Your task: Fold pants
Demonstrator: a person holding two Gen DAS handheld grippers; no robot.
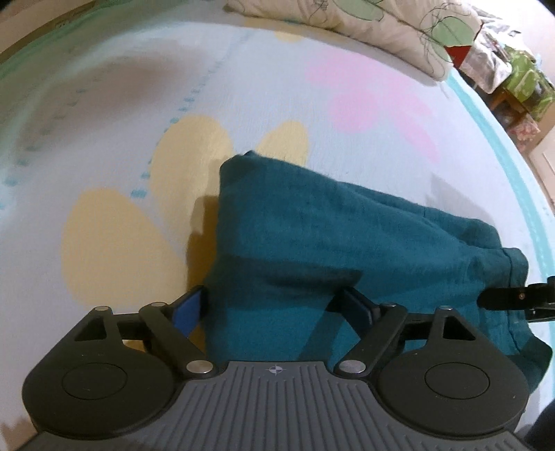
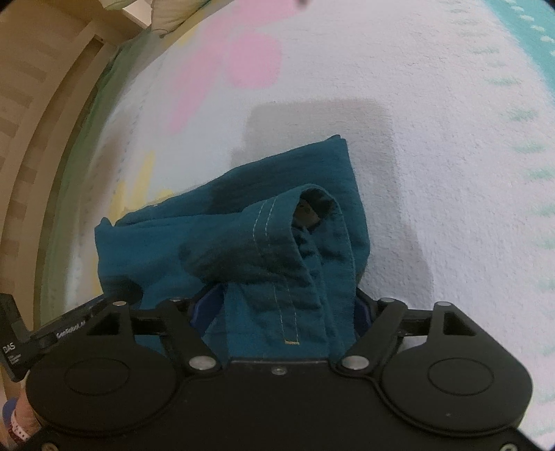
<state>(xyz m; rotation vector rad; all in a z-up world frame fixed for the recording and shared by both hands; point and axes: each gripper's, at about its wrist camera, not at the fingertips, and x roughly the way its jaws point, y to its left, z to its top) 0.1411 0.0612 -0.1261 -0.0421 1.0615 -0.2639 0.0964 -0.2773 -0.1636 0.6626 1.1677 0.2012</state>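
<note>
Teal pants (image 1: 312,243) lie folded on a pale bedsheet with yellow and pink shapes. My left gripper (image 1: 277,308) stands wide open around the near edge of the pants, its blue pads either side of the cloth. My right gripper (image 2: 281,308) is also open, with the stitched hem end of the pants (image 2: 270,249) bunched between its fingers. The right gripper also shows at the right edge of the left wrist view (image 1: 517,298), at the hem end.
A cream quilt with green leaf print (image 1: 381,24) lies at the bed's far edge. Cluttered furniture (image 1: 513,79) stands beyond the bed's right corner. A wooden bed frame (image 2: 38,121) runs along the left of the right wrist view.
</note>
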